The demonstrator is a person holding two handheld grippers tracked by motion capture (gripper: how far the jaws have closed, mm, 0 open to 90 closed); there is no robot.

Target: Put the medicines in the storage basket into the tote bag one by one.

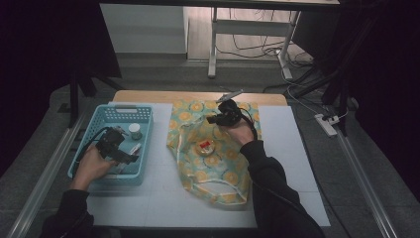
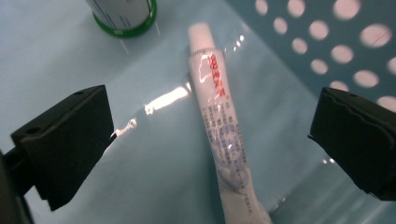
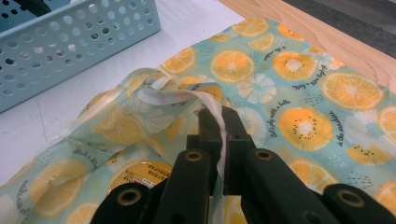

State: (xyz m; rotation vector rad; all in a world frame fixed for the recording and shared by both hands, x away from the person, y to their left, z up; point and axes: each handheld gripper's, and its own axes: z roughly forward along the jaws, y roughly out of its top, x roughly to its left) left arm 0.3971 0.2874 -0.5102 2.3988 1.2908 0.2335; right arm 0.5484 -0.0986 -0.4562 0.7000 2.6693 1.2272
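Left gripper open, straddling tube in basket: centre, lower, pinch mid-body. Right gripper clamps bag rim; hold mouth up.

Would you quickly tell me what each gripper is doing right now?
Left gripper: open, jaws astride the white tube.
Right gripper: shut on the bag's handle strap.

Readable text: little, mostly on the fabric

Bag carried script beside fruit prints, approx. "it's the sunshine", rest unclear. Tube had red "999" plus tiny blue print, illegible. Jar lid print too small.
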